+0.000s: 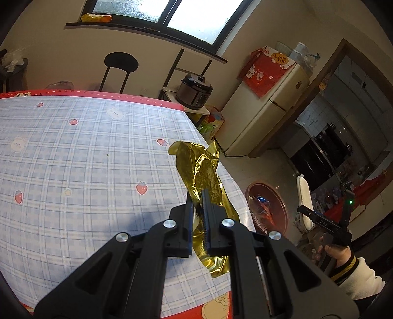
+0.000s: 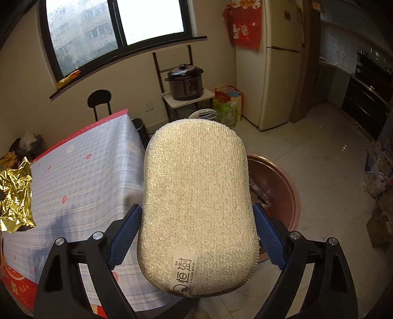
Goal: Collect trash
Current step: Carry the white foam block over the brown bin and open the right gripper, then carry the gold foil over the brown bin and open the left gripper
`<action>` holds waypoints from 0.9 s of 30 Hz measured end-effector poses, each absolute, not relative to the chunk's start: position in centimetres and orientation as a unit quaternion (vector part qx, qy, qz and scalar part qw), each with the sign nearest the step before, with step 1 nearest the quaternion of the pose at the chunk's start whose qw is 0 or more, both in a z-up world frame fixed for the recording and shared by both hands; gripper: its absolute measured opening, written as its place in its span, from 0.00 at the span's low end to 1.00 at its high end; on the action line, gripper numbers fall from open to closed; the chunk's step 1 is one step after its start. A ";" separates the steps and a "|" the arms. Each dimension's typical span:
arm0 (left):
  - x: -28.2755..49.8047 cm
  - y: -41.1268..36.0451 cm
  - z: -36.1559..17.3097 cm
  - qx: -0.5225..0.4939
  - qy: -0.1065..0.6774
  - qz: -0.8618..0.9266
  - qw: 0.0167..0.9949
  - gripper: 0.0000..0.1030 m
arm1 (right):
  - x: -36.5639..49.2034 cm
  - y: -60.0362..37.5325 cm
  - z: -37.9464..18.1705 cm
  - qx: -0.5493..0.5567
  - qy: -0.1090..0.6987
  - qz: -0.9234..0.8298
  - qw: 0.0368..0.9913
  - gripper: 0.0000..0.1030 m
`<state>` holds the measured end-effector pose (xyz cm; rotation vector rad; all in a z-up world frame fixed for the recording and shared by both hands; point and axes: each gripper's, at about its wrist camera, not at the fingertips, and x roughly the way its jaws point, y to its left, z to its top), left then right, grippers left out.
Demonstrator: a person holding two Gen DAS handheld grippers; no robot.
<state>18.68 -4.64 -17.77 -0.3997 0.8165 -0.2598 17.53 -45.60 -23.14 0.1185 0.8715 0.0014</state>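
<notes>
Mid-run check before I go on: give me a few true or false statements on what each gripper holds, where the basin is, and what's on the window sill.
1. The left gripper is shut on the gold wrapper. True.
2. The right gripper is empty. False: a white sponge sits between its jaws.
3. The basin stands on the table. False: it is on the floor beside the table.
4. The basin already has some trash in it. True.
5. A yellow packet lies on the window sill. True.
6. The cooker sits on top of the fridge. False: it is on a low stand left of the fridge.
</notes>
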 end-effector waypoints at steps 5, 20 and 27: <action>19.2 -6.3 -18.0 -0.185 0.397 -0.123 0.890 0.10 | 20.7 -49.0 -24.1 0.050 0.424 -0.027 0.904 0.87; 21.4 -10.1 -17.7 -0.154 0.409 -0.162 0.885 0.10 | 20.5 -48.6 -21.1 0.045 0.403 -0.038 0.913 0.95; 23.3 -14.6 -17.1 -0.123 0.412 -0.212 0.878 0.10 | 17.4 -49.4 -18.6 0.062 0.384 -0.049 0.920 0.95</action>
